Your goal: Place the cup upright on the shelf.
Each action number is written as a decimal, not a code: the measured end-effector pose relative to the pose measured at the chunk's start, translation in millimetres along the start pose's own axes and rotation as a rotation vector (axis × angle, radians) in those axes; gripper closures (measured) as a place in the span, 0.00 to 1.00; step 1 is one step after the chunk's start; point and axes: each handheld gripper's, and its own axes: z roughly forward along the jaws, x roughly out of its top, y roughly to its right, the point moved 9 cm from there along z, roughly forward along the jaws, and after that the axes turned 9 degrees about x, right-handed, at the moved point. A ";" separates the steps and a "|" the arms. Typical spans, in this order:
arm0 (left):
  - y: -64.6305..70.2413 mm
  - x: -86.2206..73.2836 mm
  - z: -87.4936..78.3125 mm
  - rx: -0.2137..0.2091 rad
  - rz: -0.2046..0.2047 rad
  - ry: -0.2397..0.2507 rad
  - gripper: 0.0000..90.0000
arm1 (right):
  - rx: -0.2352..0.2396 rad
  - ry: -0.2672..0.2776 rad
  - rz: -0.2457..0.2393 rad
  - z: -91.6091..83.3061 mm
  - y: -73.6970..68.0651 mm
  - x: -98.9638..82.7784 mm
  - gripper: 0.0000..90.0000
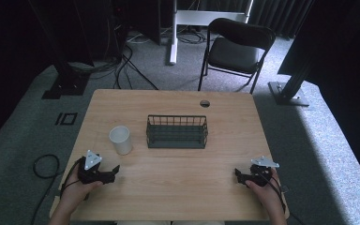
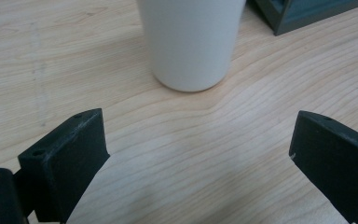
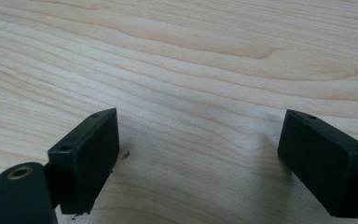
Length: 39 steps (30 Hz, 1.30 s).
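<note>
A white paper cup (image 1: pixel 121 139) stands upright on the wooden table (image 1: pixel 178 183), left of a dark wire basket (image 1: pixel 176 131). My left gripper (image 1: pixel 116 169) rests near the table's front left, held by a hand, a short way in front of the cup. In the left gripper view the cup (image 2: pixel 191 42) stands just ahead of the gripper (image 2: pixel 198 149), whose jaws are wide apart with nothing between them. My right gripper (image 1: pixel 237 173) lies at the front right in the other hand. Its jaws (image 3: pixel 198 154) stand open over bare wood.
A corner of the basket (image 2: pixel 307 14) lies right of the cup in the left gripper view. A small round hole (image 1: pixel 205 103) sits near the table's far edge. A black folding chair (image 1: pixel 234 49) and floor cables stand beyond the table.
</note>
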 end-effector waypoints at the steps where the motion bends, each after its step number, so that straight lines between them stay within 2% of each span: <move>1: 2.5 1.2 2.5 -0.004 -0.002 0.004 0.05 | 0.000 0.000 0.000 0.0 0.0 0.0 0.14; 7: 2.8 3.6 5.8 -0.006 -0.009 0.011 0.05 | 0.000 0.000 0.000 0.0 0.0 0.0 0.14; 8: 1.1 8.3 6.9 -0.001 -0.019 0.026 0.05 | 0.000 0.000 0.000 0.0 0.0 0.0 0.14; 13: 1.6 17.6 7.9 -0.004 -0.012 0.036 0.05 | 0.000 0.000 0.000 0.0 0.0 0.0 0.14; 22: 3.3 27.3 14.5 -0.013 -0.023 0.046 0.05 | 0.000 0.000 0.000 0.0 0.0 0.0 0.14; 25: 4.2 34.0 16.7 -0.015 -0.028 0.065 0.05 | 0.000 0.000 0.001 0.0 0.0 0.0 0.14; 35: -0.4 47.0 22.7 0.009 -0.035 0.088 0.05 | 0.000 0.000 0.001 0.0 -0.1 0.0 0.14; 39: -2.4 55.0 26.2 0.003 -0.053 0.098 0.05 | 0.000 0.000 0.001 0.0 -0.1 0.0 0.14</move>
